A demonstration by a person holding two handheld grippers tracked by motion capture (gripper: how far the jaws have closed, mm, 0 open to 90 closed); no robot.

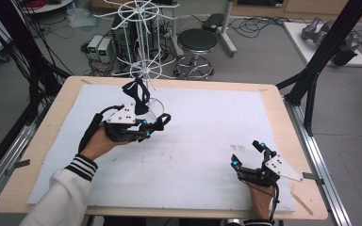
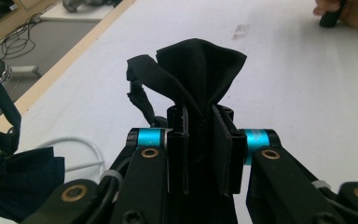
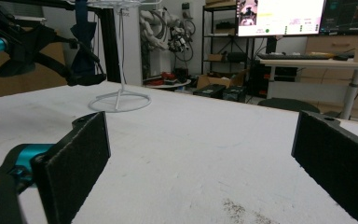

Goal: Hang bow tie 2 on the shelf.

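Note:
My left gripper (image 1: 156, 126) is shut on a bunched piece of black cloth (image 2: 200, 70), which sticks out past the jaw tips with a strap looping off to the left. It hovers above the white mat, just right of the white wire rack (image 1: 141, 28). A dark cloth (image 1: 137, 94) hangs from a lower arm of that rack, and in the right gripper view this hanging cloth (image 3: 85, 32) shows dark blue. My right gripper (image 1: 247, 153) rests low at the front right of the table, open, with nothing between its pads (image 3: 79, 158).
The rack's ring base (image 3: 120, 100) stands on the white mat (image 1: 207, 122) near the table's far edge. Black frame posts (image 1: 320, 61) rise at the table's right and left sides. A stool (image 1: 197, 42) and cables lie on the floor beyond.

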